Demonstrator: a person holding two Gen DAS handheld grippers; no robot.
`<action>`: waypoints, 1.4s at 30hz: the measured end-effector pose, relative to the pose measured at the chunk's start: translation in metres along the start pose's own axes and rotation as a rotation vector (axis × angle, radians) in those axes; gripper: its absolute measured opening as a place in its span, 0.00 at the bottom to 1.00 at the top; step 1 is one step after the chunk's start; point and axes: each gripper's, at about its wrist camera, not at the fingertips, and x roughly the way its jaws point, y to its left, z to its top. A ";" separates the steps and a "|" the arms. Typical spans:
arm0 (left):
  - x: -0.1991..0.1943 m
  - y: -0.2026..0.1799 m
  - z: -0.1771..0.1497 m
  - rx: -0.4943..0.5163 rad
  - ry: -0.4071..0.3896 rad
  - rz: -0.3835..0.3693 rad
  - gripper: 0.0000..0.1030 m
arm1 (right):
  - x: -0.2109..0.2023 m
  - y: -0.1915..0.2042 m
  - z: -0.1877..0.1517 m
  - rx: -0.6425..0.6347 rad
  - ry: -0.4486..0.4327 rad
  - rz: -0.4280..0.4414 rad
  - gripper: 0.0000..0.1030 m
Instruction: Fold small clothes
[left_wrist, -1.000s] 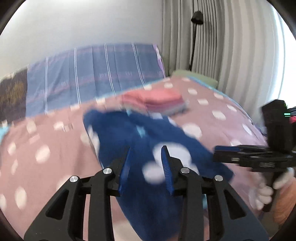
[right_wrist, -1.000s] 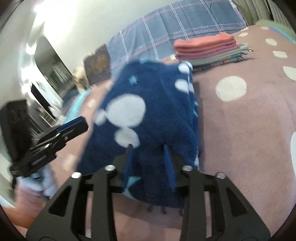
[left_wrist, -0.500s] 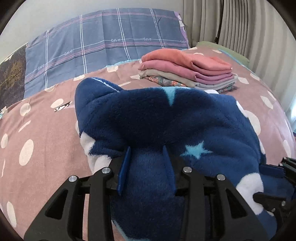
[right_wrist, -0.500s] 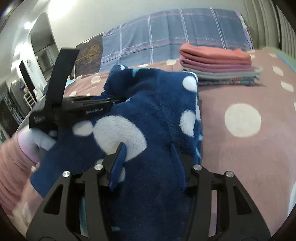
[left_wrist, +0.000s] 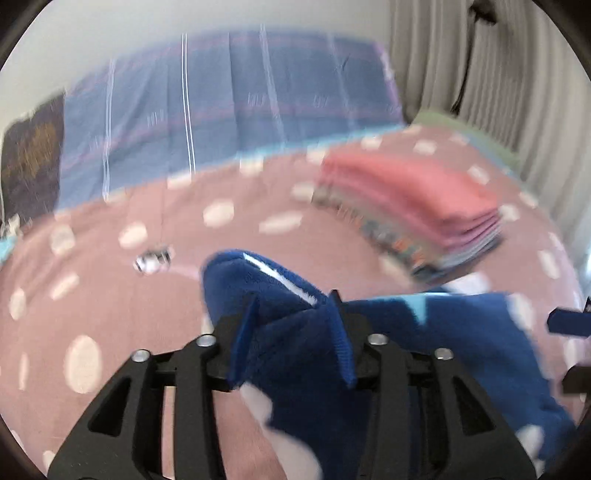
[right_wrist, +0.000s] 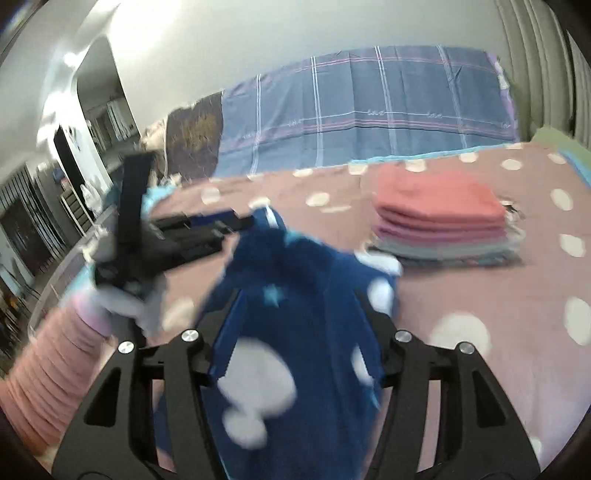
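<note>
Right now both the left gripper (left_wrist: 291, 332) and right gripper (right_wrist: 295, 325) are clamped on the fluffy navy fleece garment with white spots (right_wrist: 295, 332), lifted above the dotted mauve bedspread (right_wrist: 480, 295); folded pink clothes stack (right_wrist: 439, 218) lies beyond.

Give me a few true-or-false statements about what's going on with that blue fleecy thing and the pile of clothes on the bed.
1. The blue fleece garment sits between the jaws of both the left gripper and the right gripper. True.
2. The folded stack has a green item on top. False: the top piece is coral pink.
3. The bedspread is pinkish brown with pale dots. True.
4. The blue garment lies on top of the folded stack. False: it is apart from the stack, nearer the cameras.
5. A blue checked cloth stands behind the bed. True.
6. The blue garment is plain. False: it has white spots and a pale star.
</note>
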 end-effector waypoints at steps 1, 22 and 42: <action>0.029 0.000 -0.011 0.023 0.050 0.023 0.53 | 0.018 -0.001 0.000 0.010 0.032 -0.006 0.56; -0.067 0.012 -0.016 -0.054 -0.164 -0.171 0.54 | 0.096 -0.036 -0.040 0.030 0.139 -0.126 0.55; -0.119 -0.028 -0.078 0.074 -0.138 -0.133 0.61 | 0.017 -0.025 -0.036 0.188 0.071 -0.054 0.45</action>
